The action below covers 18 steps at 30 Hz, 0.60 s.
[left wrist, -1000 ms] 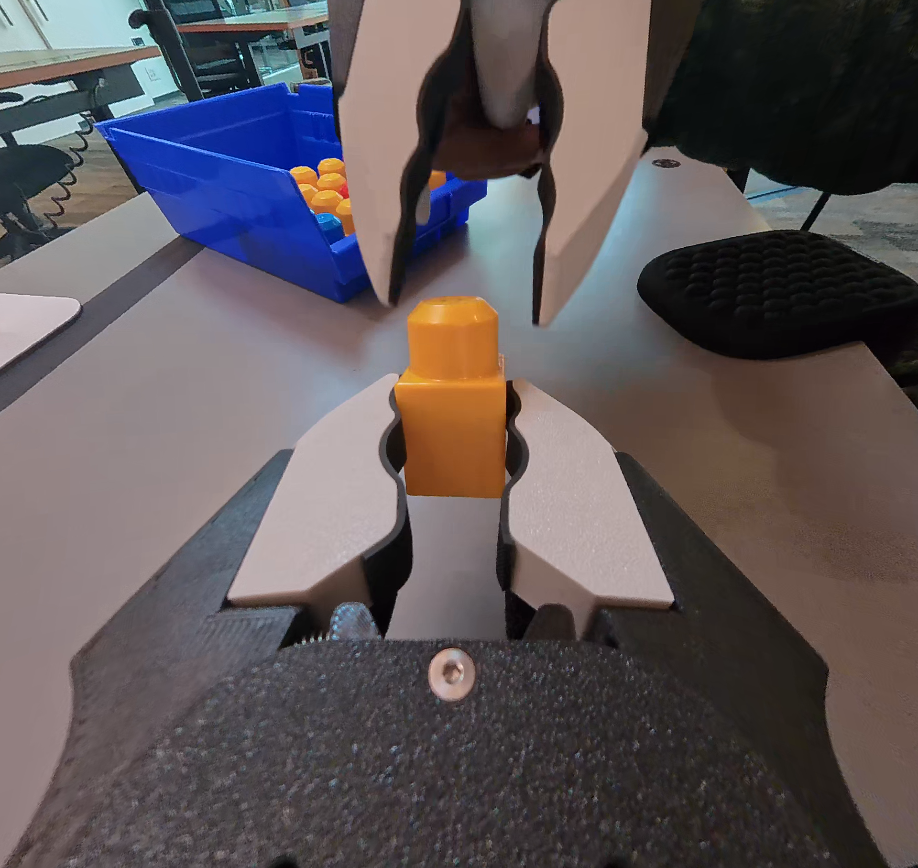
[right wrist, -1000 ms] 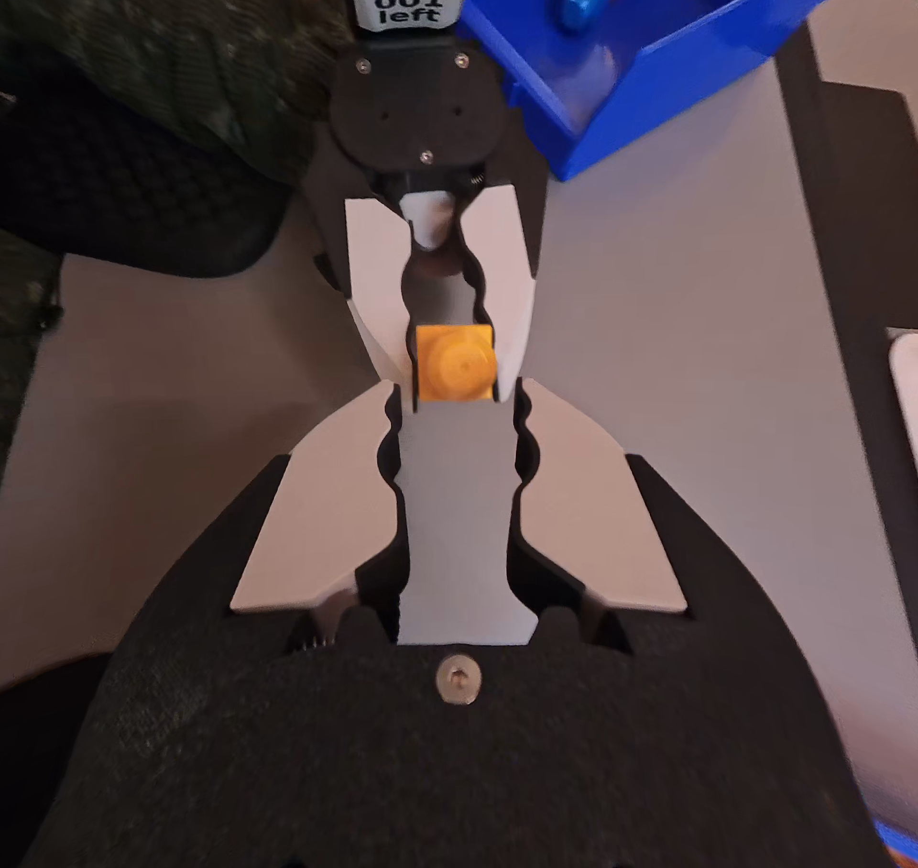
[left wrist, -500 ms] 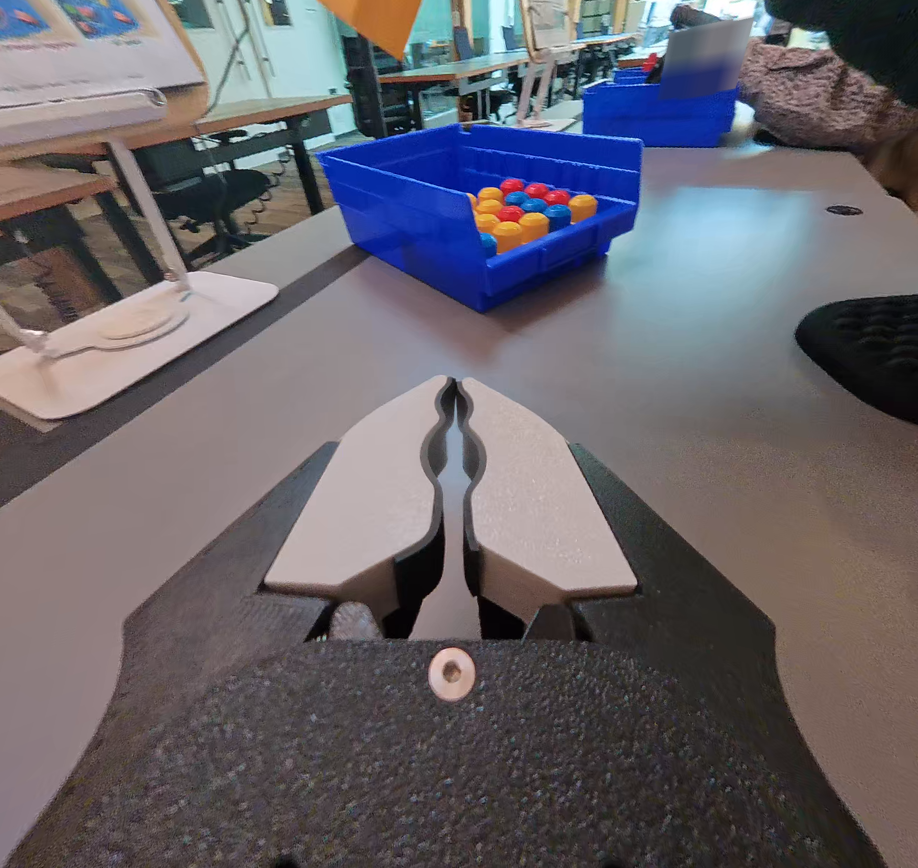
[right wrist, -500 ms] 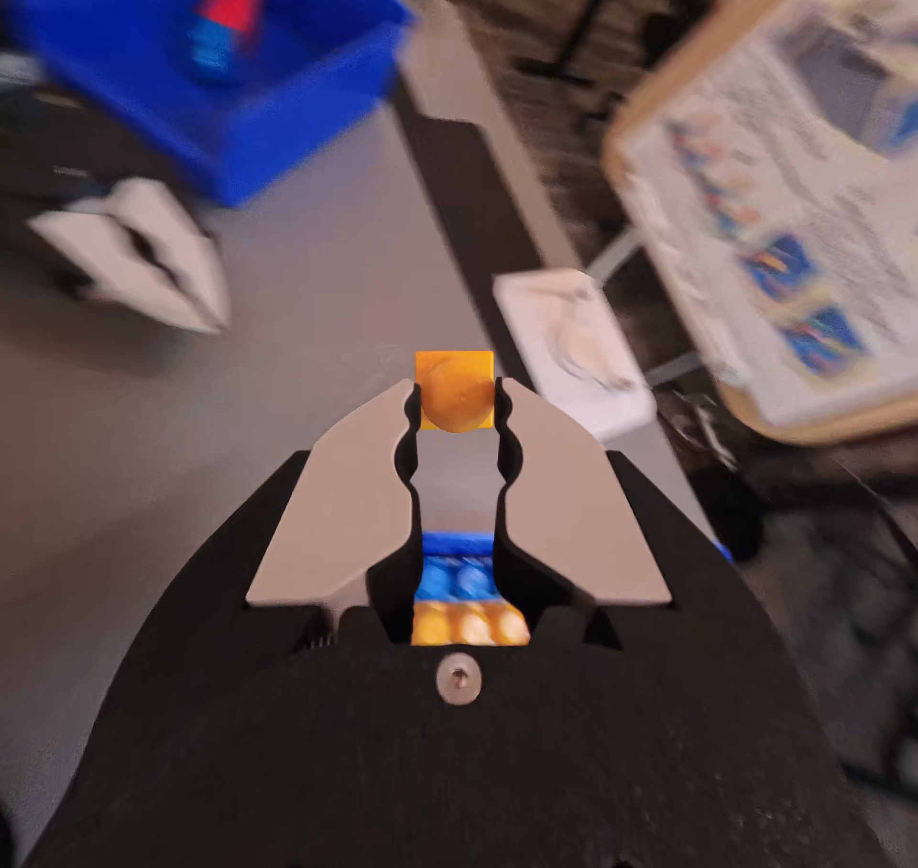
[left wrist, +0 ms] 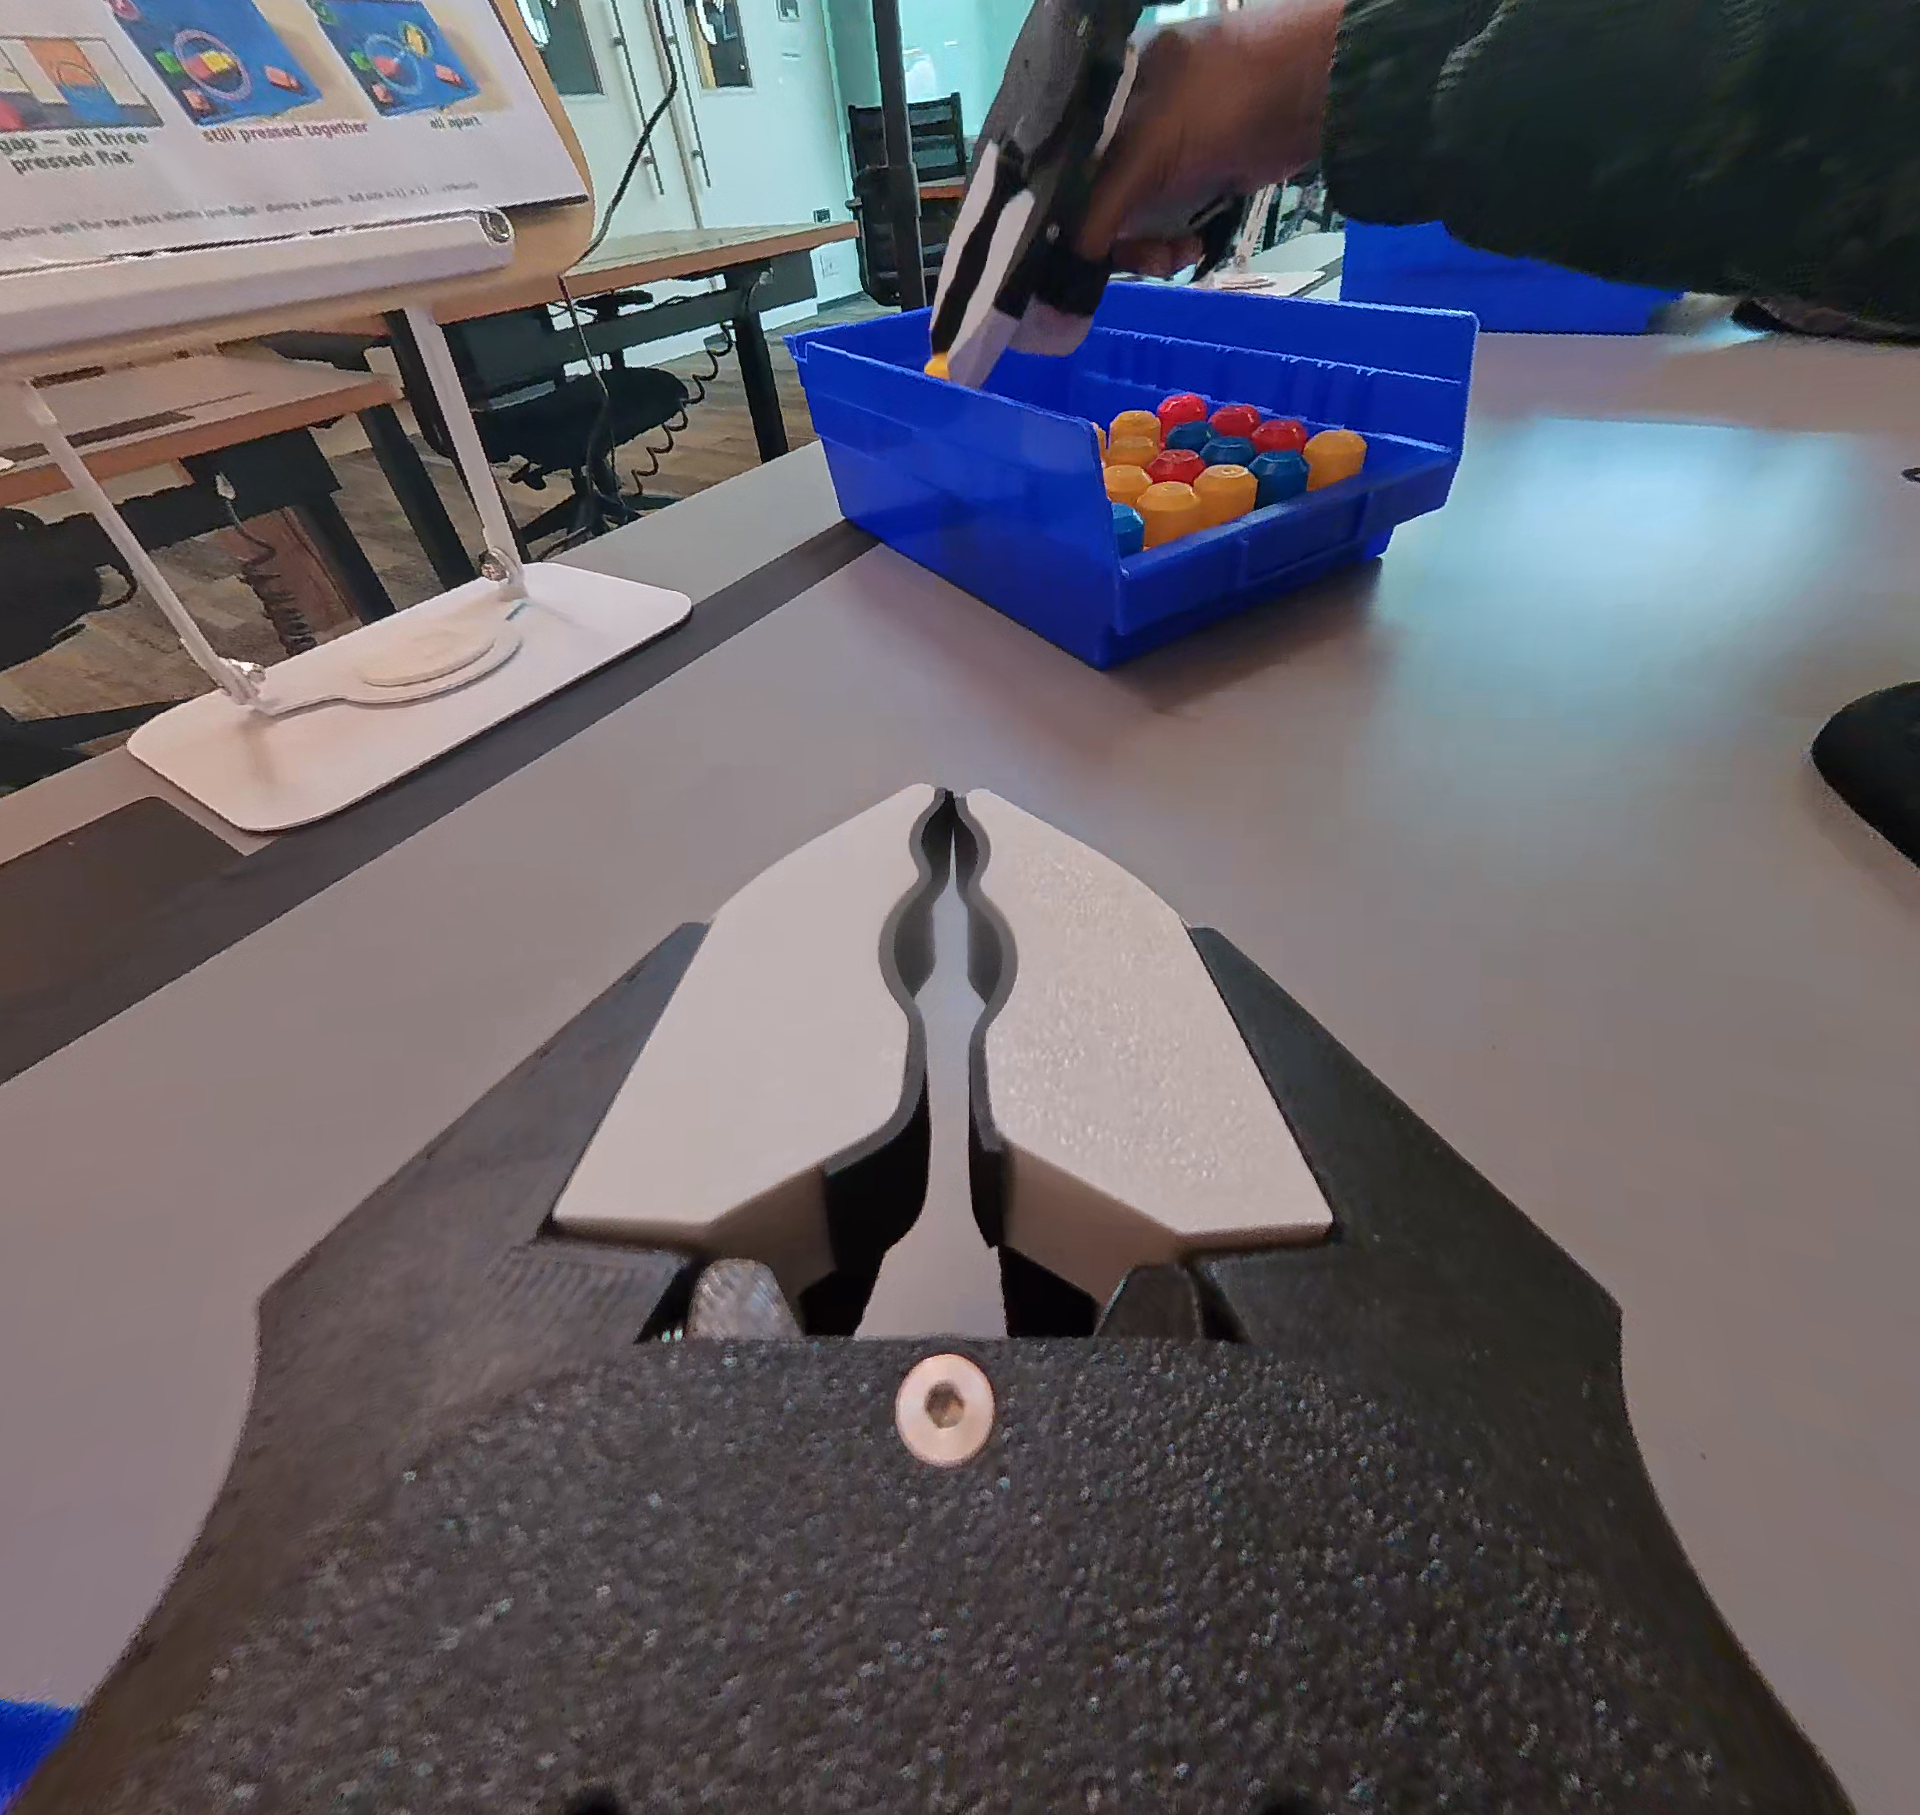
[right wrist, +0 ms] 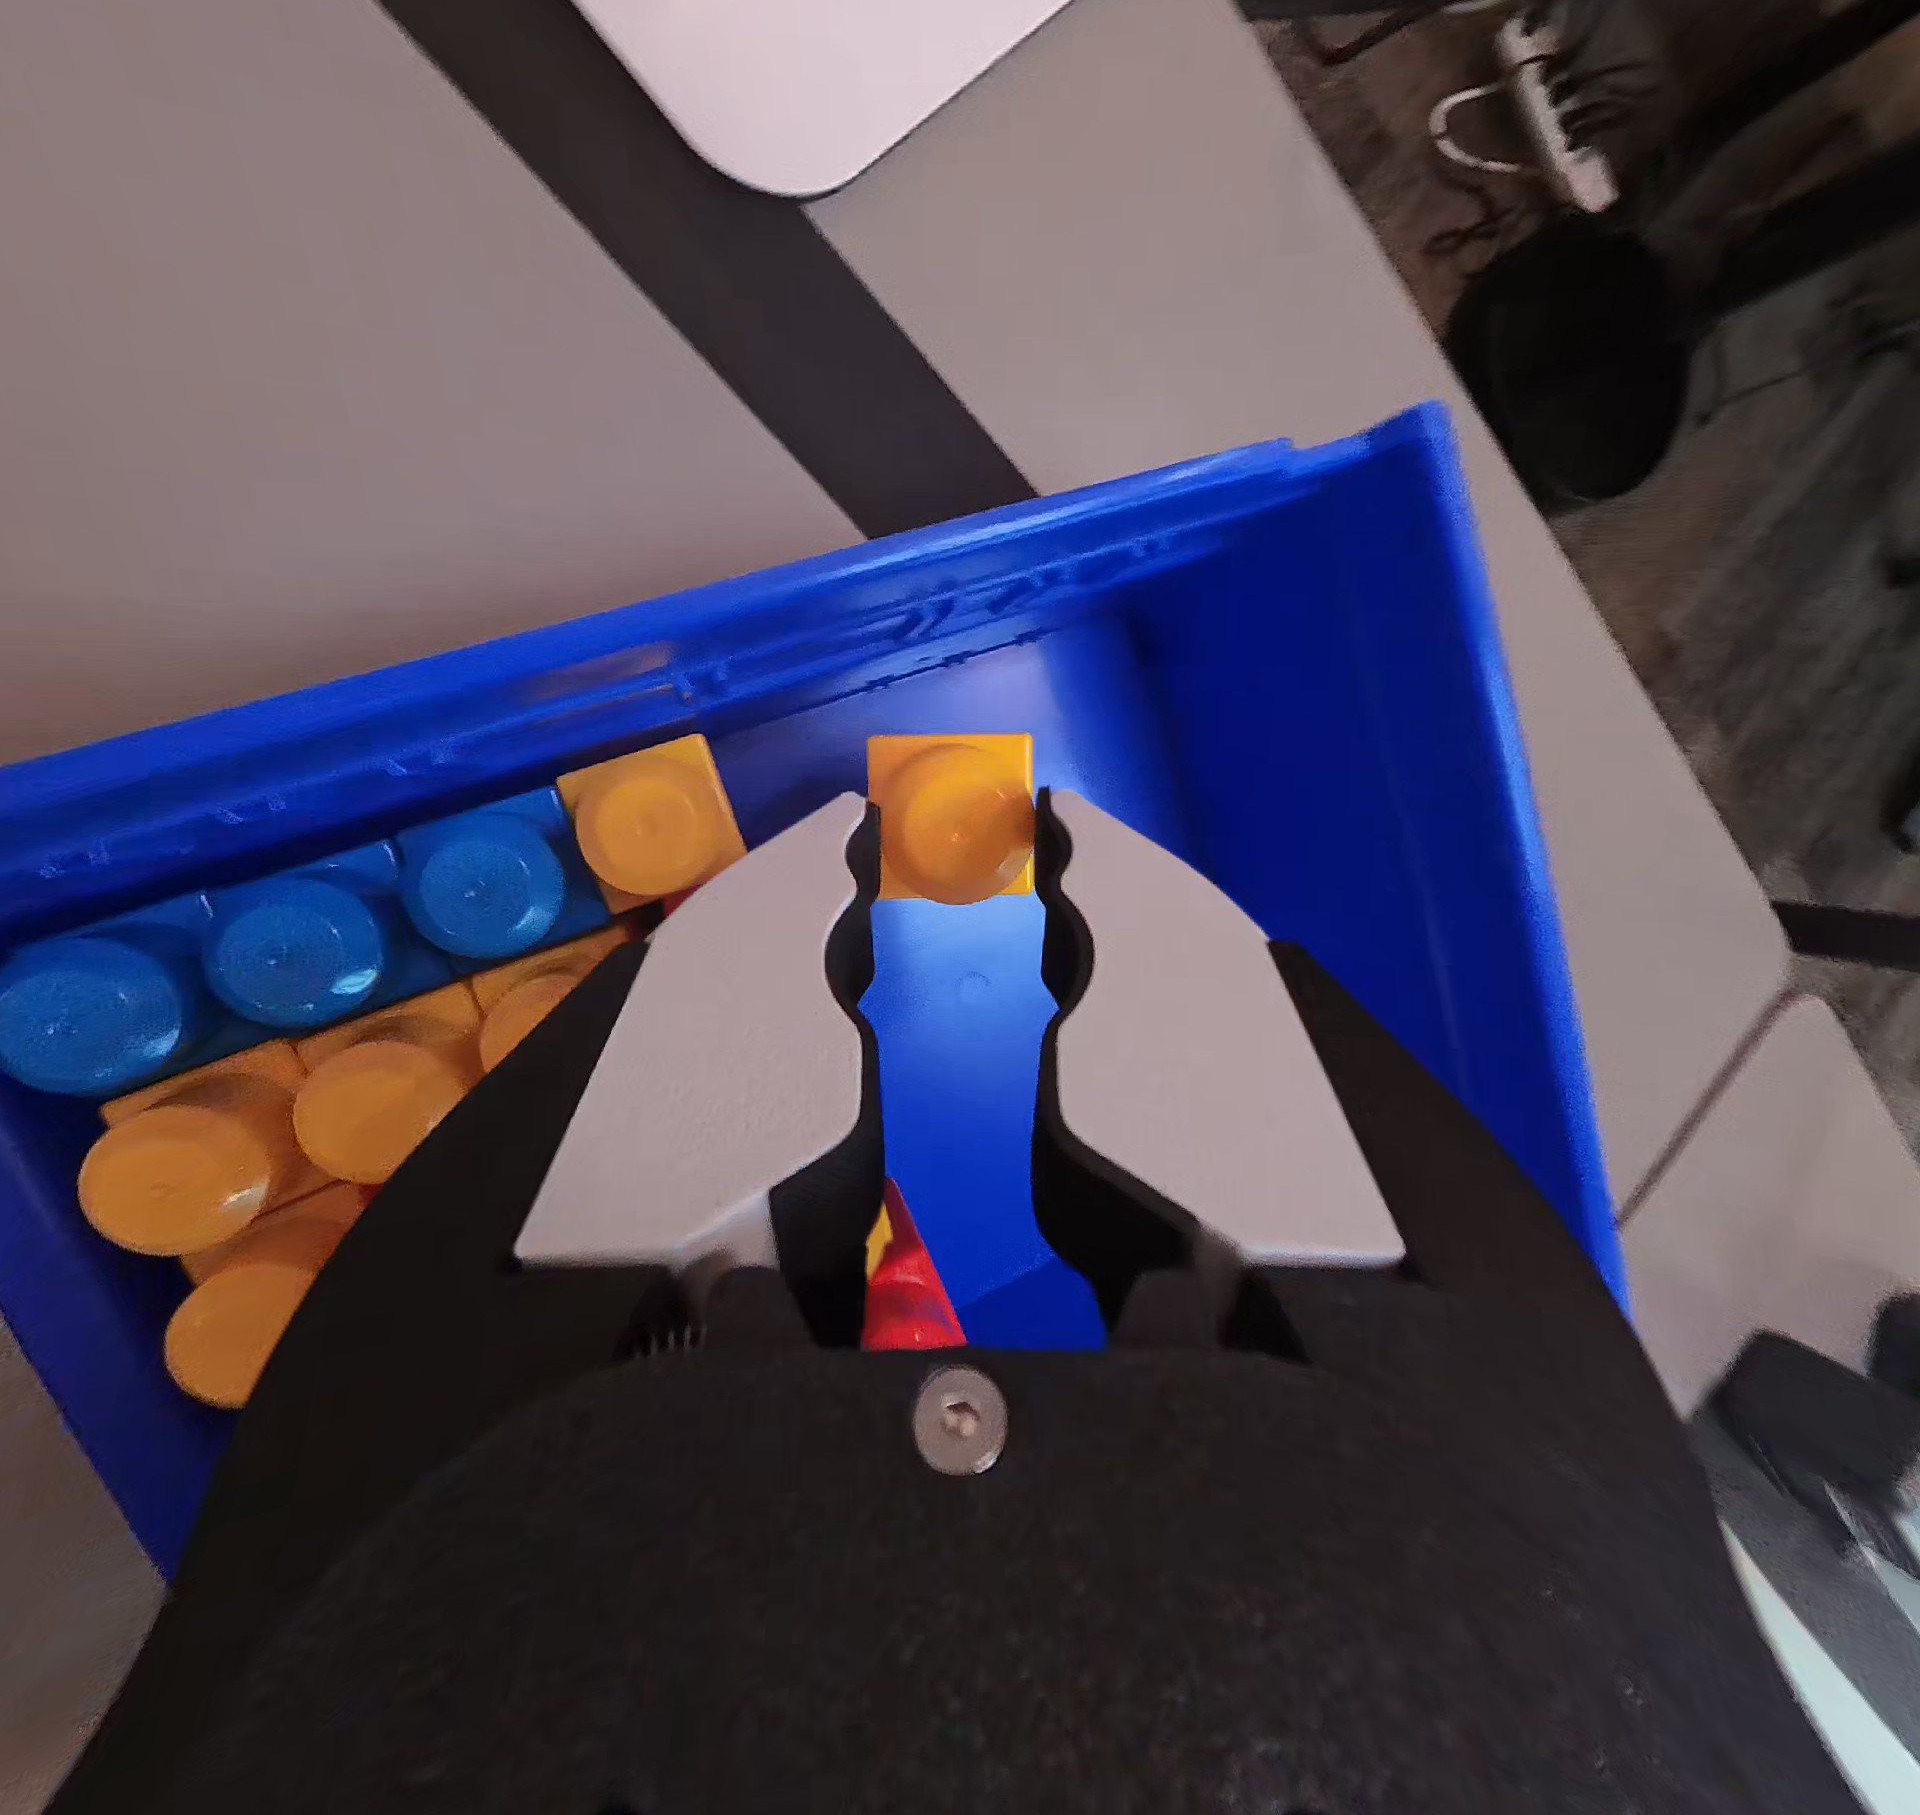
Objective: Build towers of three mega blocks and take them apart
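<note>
My right gripper (right wrist: 952, 801) is shut on an orange mega block (right wrist: 952, 820) and holds it inside the blue bin (right wrist: 1455, 726), near the bin's far empty corner. Beside it lie an orange block (right wrist: 649, 820), a row of blue blocks (right wrist: 291, 944) and more orange blocks (right wrist: 260, 1142). In the left wrist view the right gripper (left wrist: 961, 368) dips into the far end of the blue bin (left wrist: 987, 477), which holds several orange, red and blue blocks (left wrist: 1216, 466). My left gripper (left wrist: 948, 809) is shut and empty, low over the grey table (left wrist: 1455, 830).
A white stand base (left wrist: 405, 685) carries an instruction board (left wrist: 260, 72) at the table's left edge. A black cushion (left wrist: 1870, 768) lies at the right. A dark strip (right wrist: 665, 207) crosses the table beside the bin. A sleeved arm (left wrist: 1610, 82) reaches over from the right. Some 35 cm of space lies between my two pairs of fingers.
My right gripper took the orange block out of my left gripper and carried it into the blue bin. My left gripper closed empty and stayed low over the table.
</note>
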Tool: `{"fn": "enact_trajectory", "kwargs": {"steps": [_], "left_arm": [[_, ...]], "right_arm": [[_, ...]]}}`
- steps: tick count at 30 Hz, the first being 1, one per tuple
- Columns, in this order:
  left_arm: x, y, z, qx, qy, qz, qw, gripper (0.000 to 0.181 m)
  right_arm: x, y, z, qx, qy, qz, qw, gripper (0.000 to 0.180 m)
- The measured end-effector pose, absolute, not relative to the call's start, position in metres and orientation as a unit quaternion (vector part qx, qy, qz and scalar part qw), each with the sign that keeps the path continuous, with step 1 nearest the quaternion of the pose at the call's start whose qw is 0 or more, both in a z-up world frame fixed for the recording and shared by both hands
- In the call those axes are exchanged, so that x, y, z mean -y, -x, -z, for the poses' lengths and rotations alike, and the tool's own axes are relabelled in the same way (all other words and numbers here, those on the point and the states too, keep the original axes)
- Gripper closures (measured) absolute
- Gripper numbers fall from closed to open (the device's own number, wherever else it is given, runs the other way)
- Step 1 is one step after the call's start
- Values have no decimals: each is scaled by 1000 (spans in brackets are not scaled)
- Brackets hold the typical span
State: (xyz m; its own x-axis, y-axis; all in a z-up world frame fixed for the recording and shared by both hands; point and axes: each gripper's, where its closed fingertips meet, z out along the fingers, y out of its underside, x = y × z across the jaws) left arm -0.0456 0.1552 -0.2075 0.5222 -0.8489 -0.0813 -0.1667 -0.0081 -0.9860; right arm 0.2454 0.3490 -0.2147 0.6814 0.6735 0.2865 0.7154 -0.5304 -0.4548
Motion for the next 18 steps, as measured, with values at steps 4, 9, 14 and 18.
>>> {"fn": "enact_trajectory", "kwargs": {"steps": [4,9,14,18], "left_arm": [[-154,44,210,-395,648,297,579,181],[-154,42,214,-400,650,302,572,181],[-154,42,216,-401,651,304,568,181],[-153,41,216,-402,651,305,567,181]], "right_arm": [[-347,-232,237,435,867,-1,245,151],[-345,-223,249,458,861,-35,216,151],[-346,-223,248,442,865,-58,231,150],[-344,-217,213,423,849,-62,312,146]]}}
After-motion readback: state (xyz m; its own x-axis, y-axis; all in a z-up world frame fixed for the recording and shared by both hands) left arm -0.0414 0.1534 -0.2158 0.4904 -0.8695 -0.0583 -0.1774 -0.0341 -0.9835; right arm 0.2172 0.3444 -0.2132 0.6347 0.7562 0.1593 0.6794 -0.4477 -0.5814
